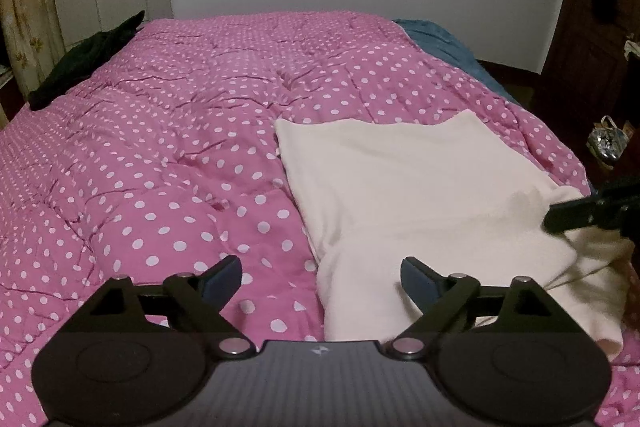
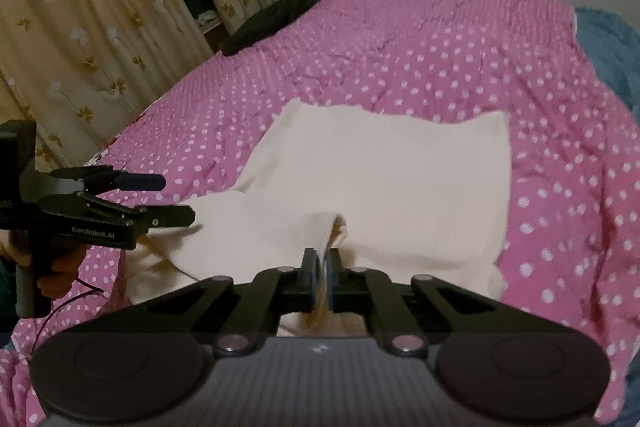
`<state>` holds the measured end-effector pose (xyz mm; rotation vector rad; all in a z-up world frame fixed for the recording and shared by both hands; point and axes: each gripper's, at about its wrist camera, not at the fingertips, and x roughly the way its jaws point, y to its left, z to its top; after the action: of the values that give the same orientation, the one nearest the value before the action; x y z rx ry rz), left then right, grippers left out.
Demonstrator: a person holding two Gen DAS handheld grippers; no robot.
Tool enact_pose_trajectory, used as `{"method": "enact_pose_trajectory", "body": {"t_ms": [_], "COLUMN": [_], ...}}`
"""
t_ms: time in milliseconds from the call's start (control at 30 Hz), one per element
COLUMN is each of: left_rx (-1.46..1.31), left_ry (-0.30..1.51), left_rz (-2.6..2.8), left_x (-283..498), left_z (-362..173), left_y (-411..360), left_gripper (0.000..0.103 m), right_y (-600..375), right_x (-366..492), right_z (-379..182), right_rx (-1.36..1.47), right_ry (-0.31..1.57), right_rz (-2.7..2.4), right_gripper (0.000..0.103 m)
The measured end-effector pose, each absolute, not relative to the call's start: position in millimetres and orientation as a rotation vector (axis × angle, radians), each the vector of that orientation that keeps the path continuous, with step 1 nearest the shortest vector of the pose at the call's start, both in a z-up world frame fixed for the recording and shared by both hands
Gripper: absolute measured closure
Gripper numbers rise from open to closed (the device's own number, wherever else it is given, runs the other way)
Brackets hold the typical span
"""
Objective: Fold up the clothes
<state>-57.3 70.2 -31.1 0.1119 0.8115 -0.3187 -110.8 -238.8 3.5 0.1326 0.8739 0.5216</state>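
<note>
While our right gripper [image 2: 323, 263] pinches a raised fold of the cream garment [image 2: 384, 179] on the pink quilt [image 2: 400, 59], our left gripper [image 1: 320, 281] hangs wide open, holding nothing.

Left gripper spread wide, right gripper pinched tight

The left black two-finger gripper [image 1: 322, 279] pointed forward with its blue-padded fingers [image 1: 416, 281] held far apart and nothing between them. The right black two-finger gripper [image 2: 322, 269] had its fingers pressed together on a raised fold of the cream fabric garment [image 2: 384, 167]. In the right wrist view, a bare hand [image 2: 56, 267] gripped the left gripper's handle from below.
</note>
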Motion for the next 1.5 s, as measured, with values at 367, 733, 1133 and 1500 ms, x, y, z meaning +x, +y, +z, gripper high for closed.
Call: {"method": "enact_pose_trajectory", "body": {"t_ms": [367,733,1133,1500], "left_rx": [0.141,0.136,0.178,0.194], "left_ry": [0.822,0.794,0.876,0.885], "left_rz": [-0.350,-0.351,-0.370,-0.372], "left_x": [-64,-58,-46,-49], "left_z": [-34,-22,-53,-57], "left_y": [70,69,52,43], "left_gripper": [0.014,0.014,0.014,0.014], "right_y": [-262,-259,-242,-234], "right_x": [-124,-117,-101,-115], "right_z": [20,14,-16,-15], "right_rx": [0.050,-0.016,-0.113,-0.150], "right_ry": [0.812,0.817,0.865,0.844], "right_rz": [0.393,0.397,0.426,0.467], "right_gripper": [0.099,0.091,0.089,0.078]}}
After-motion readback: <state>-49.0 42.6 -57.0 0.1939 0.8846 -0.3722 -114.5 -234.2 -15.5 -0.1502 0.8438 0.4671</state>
